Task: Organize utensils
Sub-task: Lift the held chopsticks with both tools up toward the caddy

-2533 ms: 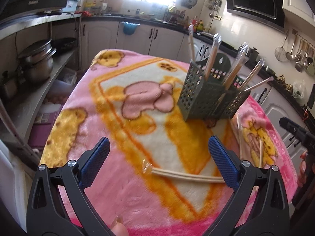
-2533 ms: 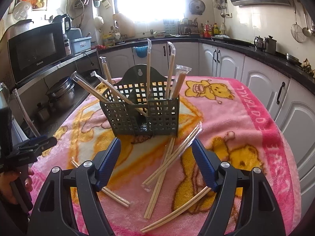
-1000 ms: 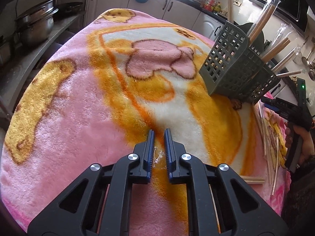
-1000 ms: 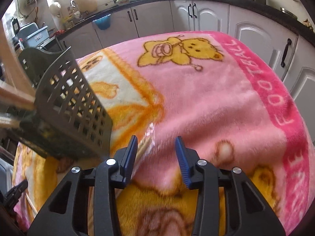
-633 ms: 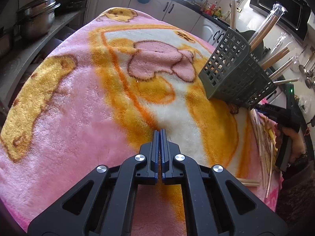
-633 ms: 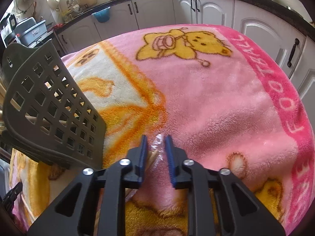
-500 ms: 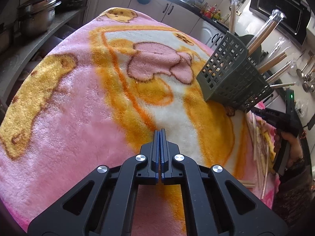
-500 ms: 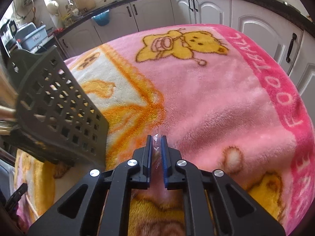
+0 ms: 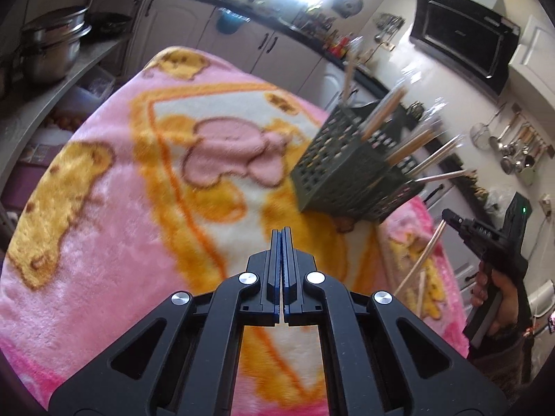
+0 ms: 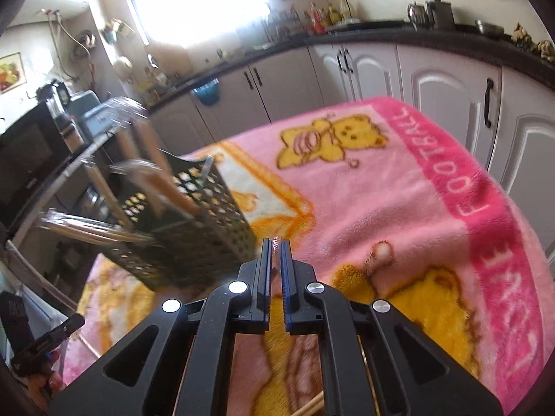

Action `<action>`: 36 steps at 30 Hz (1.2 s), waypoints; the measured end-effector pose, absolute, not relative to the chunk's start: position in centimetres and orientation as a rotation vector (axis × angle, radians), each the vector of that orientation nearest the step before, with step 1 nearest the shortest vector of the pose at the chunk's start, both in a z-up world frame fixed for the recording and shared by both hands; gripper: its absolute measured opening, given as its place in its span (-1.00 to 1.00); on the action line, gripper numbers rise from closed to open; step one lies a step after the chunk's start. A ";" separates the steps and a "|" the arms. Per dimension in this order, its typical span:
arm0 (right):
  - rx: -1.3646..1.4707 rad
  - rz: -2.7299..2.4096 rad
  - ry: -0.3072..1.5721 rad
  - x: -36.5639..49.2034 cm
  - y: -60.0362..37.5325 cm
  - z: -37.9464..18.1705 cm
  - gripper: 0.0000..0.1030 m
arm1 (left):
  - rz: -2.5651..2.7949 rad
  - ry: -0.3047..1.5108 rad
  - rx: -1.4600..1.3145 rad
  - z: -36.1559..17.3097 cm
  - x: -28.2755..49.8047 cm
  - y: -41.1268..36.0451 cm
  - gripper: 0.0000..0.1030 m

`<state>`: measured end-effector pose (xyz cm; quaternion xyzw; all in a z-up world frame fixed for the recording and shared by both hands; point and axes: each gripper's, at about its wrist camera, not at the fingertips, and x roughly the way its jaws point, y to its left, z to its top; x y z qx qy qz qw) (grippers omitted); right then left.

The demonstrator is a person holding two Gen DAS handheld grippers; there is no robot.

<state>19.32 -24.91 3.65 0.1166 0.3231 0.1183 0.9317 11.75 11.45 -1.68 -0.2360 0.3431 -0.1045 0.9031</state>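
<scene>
Nearest, the left gripper [image 9: 281, 232] is clamped flat, a pale sliver between its pads hinting at a wrapped chopstick pair, though I cannot tell for sure. The right gripper [image 10: 276, 244] is pinched narrow on the clear wrapper end of another wrapped chopstick pair [image 9: 421, 260], lifted clear of the pink blanket [image 9: 114, 208]. A few pairs still lie toward the blanket's right edge. Beyond, mid-blanket, the dark green holder [image 9: 343, 173] already stands well stocked, so the job looks mostly done.
</scene>
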 end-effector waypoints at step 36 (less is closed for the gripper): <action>0.170 0.356 0.373 10.1 -22.6 13.4 -0.91 | -0.579 0.438 -0.410 11.7 14.4 2.9 -1.00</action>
